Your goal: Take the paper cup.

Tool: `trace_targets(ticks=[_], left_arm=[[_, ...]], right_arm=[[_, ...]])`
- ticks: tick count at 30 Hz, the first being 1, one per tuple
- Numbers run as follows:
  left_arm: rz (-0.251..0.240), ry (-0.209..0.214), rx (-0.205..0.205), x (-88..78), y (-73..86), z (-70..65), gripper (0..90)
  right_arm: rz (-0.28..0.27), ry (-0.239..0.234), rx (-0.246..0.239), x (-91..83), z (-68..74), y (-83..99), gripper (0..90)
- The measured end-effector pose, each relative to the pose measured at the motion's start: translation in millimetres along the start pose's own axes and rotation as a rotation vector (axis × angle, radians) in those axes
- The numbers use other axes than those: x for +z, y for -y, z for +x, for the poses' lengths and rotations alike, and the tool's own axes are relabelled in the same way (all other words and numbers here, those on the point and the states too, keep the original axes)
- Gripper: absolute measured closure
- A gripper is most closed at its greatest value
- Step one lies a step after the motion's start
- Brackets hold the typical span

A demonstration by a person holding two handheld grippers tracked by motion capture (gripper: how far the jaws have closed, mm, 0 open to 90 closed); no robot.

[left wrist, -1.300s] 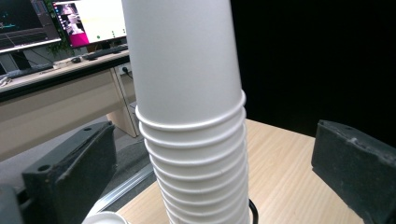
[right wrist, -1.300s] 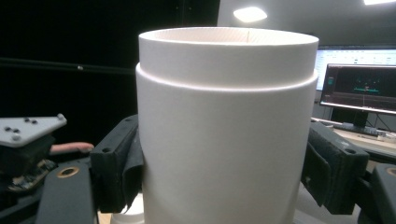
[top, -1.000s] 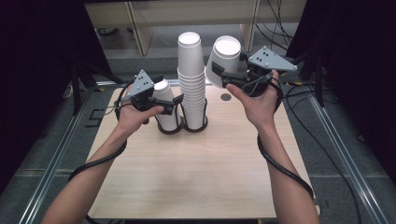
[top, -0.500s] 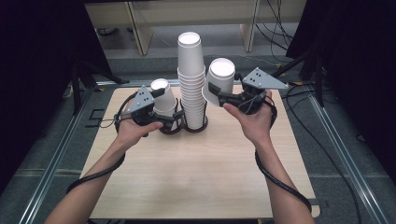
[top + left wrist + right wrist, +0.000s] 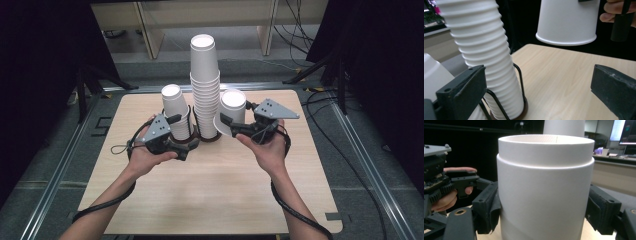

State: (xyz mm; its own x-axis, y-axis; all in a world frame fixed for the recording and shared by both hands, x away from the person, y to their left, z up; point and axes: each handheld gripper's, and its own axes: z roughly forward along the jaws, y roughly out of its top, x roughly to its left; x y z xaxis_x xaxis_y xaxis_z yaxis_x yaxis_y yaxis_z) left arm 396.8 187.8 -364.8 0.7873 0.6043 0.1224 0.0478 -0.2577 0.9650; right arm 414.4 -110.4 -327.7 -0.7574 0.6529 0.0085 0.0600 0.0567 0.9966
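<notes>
Held cup: we have one white paper cup (image 5: 233, 112) clamped upside down in the right gripper (image 5: 229, 124), off the desk (image 5: 215, 200) just right of the tall stack.
Axis: its long axis runs near upright, closed base up and rim (image 5: 566, 40) down (a slight tilt, as far as we can tell).
Right gripper: closed on the cup, both pads (image 5: 486, 206) pressed to its wall.
Left gripper (image 5: 186, 146): jaws apart, gripping nothing, at the foot of the wire holder (image 5: 192, 142).
Done: we judge one cup already lifted free; a short stack (image 5: 175, 110) sits left of the tall stack (image 5: 205, 90).
Left: setting this cup down, likely many more to move.
</notes>
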Motion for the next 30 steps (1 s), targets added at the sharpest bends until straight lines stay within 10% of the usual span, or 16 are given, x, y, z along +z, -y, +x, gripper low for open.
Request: trace_targets(ticks=[17,30], left_arm=[[0.072,0.025,-0.008,-14.7,52.7,-26.7,0.0],[0.074,0.047,-0.029,-8.5,59.6,-32.1,0.0]], right_arm=[[0.083,-0.069,0.109,-1.6,24.0,79.5,23.6],[0.079,-0.063,0.095,-4.6,19.3,82.5,23.6]])
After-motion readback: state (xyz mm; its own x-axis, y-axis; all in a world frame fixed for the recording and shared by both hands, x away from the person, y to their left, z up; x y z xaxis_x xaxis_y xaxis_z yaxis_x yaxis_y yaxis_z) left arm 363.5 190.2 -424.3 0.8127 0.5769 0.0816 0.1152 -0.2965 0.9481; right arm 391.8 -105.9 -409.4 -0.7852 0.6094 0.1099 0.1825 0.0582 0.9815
